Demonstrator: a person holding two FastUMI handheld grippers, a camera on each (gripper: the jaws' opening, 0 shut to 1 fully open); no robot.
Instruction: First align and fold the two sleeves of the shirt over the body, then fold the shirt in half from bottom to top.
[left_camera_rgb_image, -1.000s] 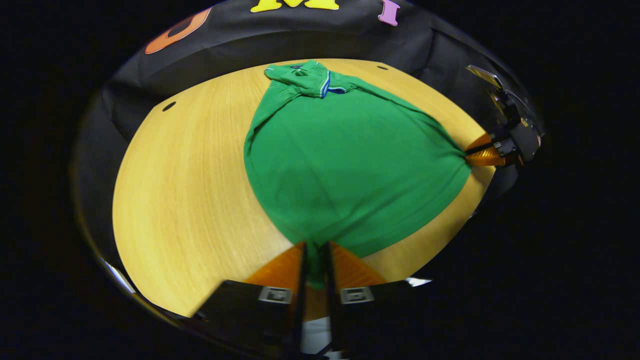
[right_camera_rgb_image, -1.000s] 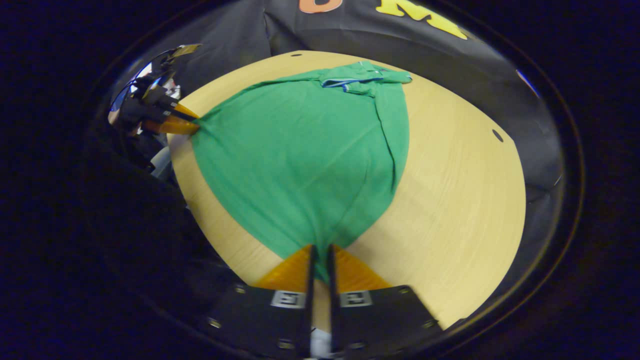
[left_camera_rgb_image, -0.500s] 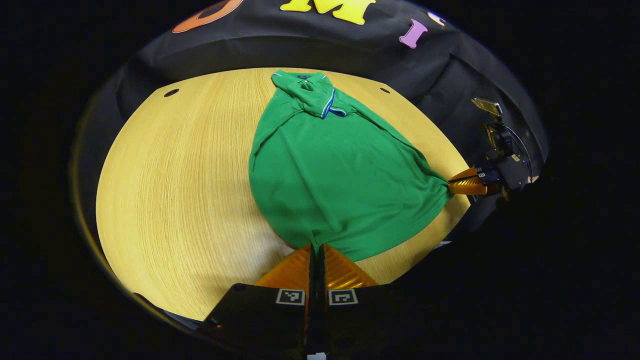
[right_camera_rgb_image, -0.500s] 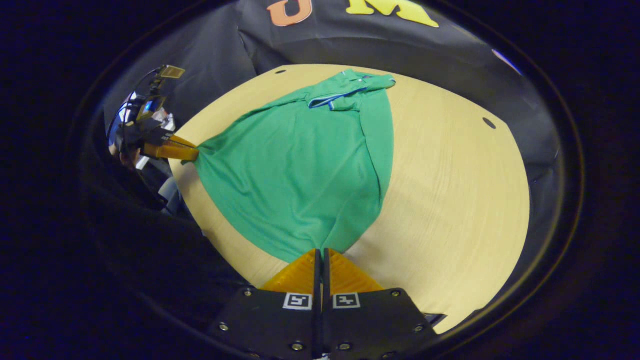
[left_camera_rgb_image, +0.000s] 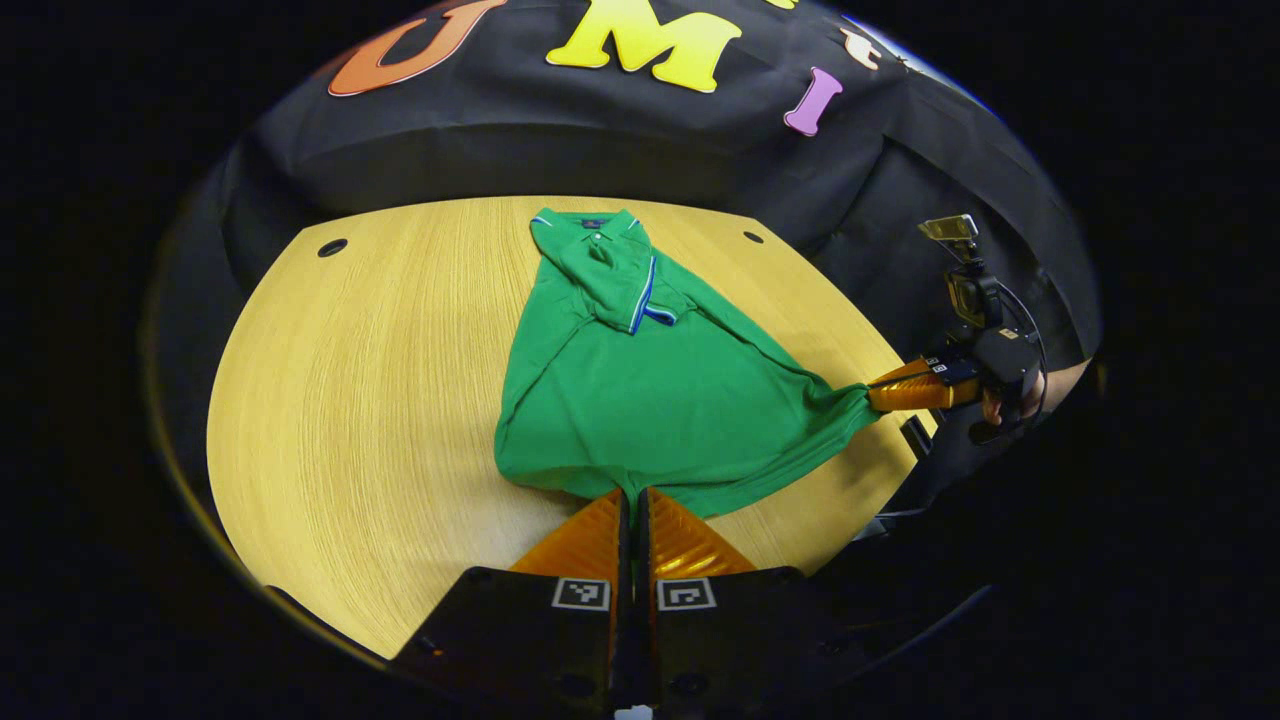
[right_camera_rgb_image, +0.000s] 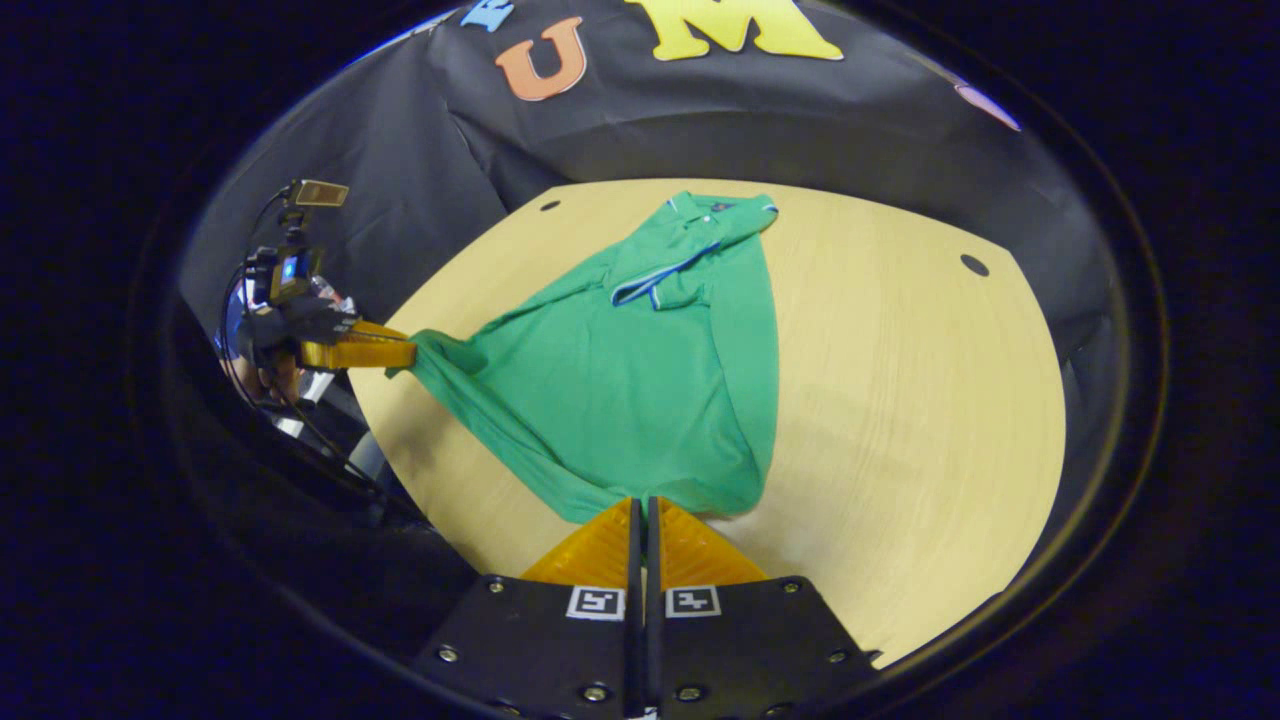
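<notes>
A green polo shirt (left_camera_rgb_image: 650, 400) (right_camera_rgb_image: 640, 390) lies on the wooden table, collar at the far side, both sleeves folded over the body. My left gripper (left_camera_rgb_image: 632, 492) is shut on the left corner of the shirt's bottom hem; it appears farther off in the right gripper view (right_camera_rgb_image: 410, 352). My right gripper (right_camera_rgb_image: 643, 500) is shut on the other hem corner, and it shows at the table's right edge in the left gripper view (left_camera_rgb_image: 872, 392). The hem hangs lifted off the table between the two grippers, stretched and slightly sagging.
The round wooden table (left_camera_rgb_image: 360, 400) (right_camera_rgb_image: 900, 400) has small dark holes (left_camera_rgb_image: 332, 247) (right_camera_rgb_image: 973, 265) near its far rim. A hand (left_camera_rgb_image: 1000, 405) holds the right gripper past the table's edge. The booth's black cloth wall stands behind the table.
Both grippers, still shut on the hem corners, have risen and drawn the hem up off the table toward the collar. The shirt's lower part now bunches and looks shorter.
</notes>
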